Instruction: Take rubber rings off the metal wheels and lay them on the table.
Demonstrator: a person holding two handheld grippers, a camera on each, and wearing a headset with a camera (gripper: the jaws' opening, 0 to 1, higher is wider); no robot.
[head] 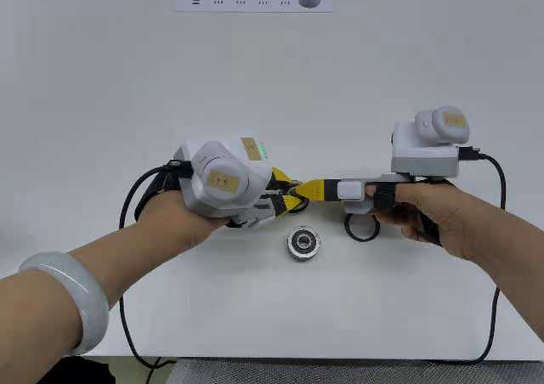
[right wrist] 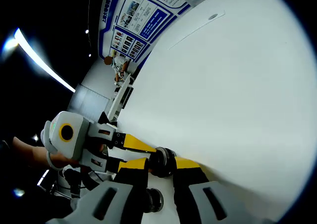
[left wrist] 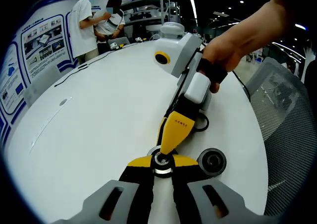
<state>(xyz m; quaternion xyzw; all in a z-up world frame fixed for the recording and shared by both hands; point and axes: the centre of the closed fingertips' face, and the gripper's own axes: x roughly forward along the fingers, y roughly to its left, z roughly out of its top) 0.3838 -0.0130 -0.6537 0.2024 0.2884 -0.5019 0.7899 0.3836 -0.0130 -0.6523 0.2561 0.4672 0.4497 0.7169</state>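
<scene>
We have one wheel [head: 296, 202] pinched low over the table [head: 255, 78], left gripper [left wrist: 162, 165] clamping from 9 o'clock, right gripper [right wrist: 162, 167] from 3, so its ring [right wrist: 164, 155] should peel rightward

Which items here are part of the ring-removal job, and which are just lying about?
Job: held wheel, left hand-held gripper clamping it, right hand-held gripper at it, loose wheel, loose rubber ring.
Lying about: power strip, mesh chair.
</scene>
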